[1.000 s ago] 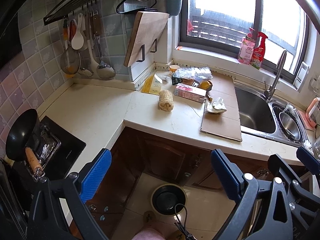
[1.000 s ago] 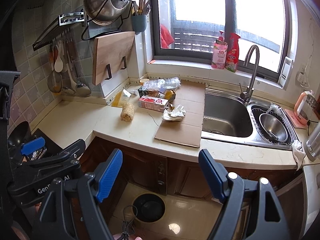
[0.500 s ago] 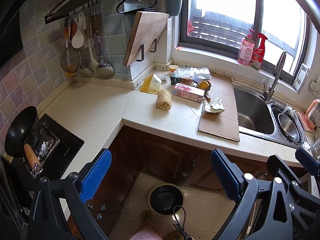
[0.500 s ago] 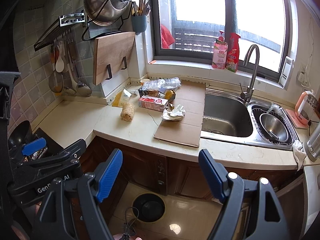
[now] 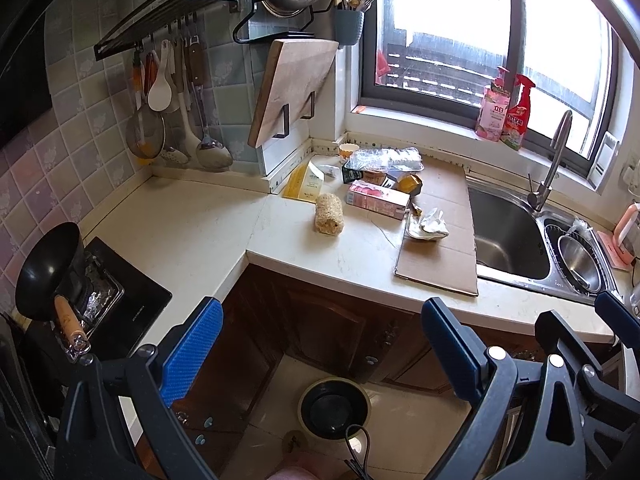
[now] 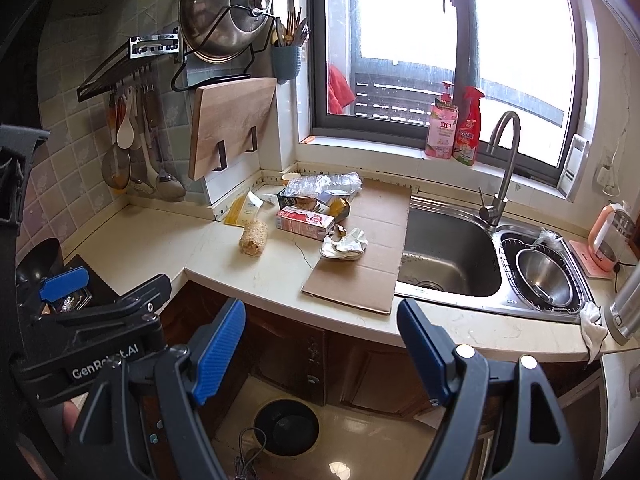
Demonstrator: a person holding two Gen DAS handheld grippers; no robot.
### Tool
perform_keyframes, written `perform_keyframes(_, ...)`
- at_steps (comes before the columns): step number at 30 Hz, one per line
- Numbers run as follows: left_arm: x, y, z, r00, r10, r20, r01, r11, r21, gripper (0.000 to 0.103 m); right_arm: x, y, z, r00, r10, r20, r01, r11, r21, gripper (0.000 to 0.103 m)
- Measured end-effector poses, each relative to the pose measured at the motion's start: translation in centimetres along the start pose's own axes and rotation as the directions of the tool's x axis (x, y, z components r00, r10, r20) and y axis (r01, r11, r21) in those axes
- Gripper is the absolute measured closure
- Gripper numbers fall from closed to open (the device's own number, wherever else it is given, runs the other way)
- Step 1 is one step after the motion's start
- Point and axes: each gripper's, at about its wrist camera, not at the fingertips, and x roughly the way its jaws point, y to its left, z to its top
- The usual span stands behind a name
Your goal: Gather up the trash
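Both tools are hanging in front of the desk edge, well short of the trash. Left tool (image 5: 320, 344) and right tool (image 6: 322, 344) are each standing with blue ribbed pads wide apart, gripping nothing. Crumpled white wrapper (image 6: 344, 245) is lying on the flat cardboard sheet (image 6: 360, 280); pink carton (image 6: 305, 222) is sitting just beside it. Round black bin (image 6: 286, 426) is sitting on the floor below, unobstructed.

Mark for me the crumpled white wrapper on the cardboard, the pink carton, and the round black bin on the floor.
Crumpled white wrapper (image 6: 344, 245): right wrist view, on its creased middle.
Pink rectangular carton (image 6: 305, 222): right wrist view, on its long front face.
Round black floor bin (image 5: 334, 407): left wrist view, on its dark inside.
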Motion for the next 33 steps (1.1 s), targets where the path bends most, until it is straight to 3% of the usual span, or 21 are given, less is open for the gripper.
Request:
perform_keyframes(7, -0.1, -0.1, 0.7, 0.999, 0.031, 0.023, -0.031, 1.0, 0.004, 0.004, 0.3, -0.1, 0.6, 1.0, 0.007, 0.023, -0.007, 1.0, -0.017, 0.024)
perform_keyframes(15, 2.2, 0.8, 3.0, 0.998, 0.05, 0.024, -0.05, 0.999, 0.02, 0.004, 3.4, 0.5, 2.4, 1.0, 0.029, 0.01, -0.029, 1.0, -0.001, 0.024)
perform_keyframes(23, 8.0, 1.9, 6.7, 1.0, -0.009, -0.002, 0.009, 1.0, 0.022, 0.004, 8.4, 0.5, 4.9, 0.999, -0.008, -0.031, 0.009, 0.999, 0.036, 0.024)
perform_keyframes(29, 13.7, 2.2, 9.7, 0.997, -0.077, -0.027, 0.078, 0.996, 0.044, 0.004, 13.3, -0.1, 6.7, 0.994, -0.061, -0.094, 0.067, 0.995, 0.073, 0.024)
perform_keyframes(33, 18.3, 2.1, 11.7, 0.989, -0.125, -0.082, 0.13, 0.99, 0.052, 0.004, 17.1, -1.2, 7.4, 0.984, -0.072, -0.166, 0.091, 0.99, 0.112, 0.024)
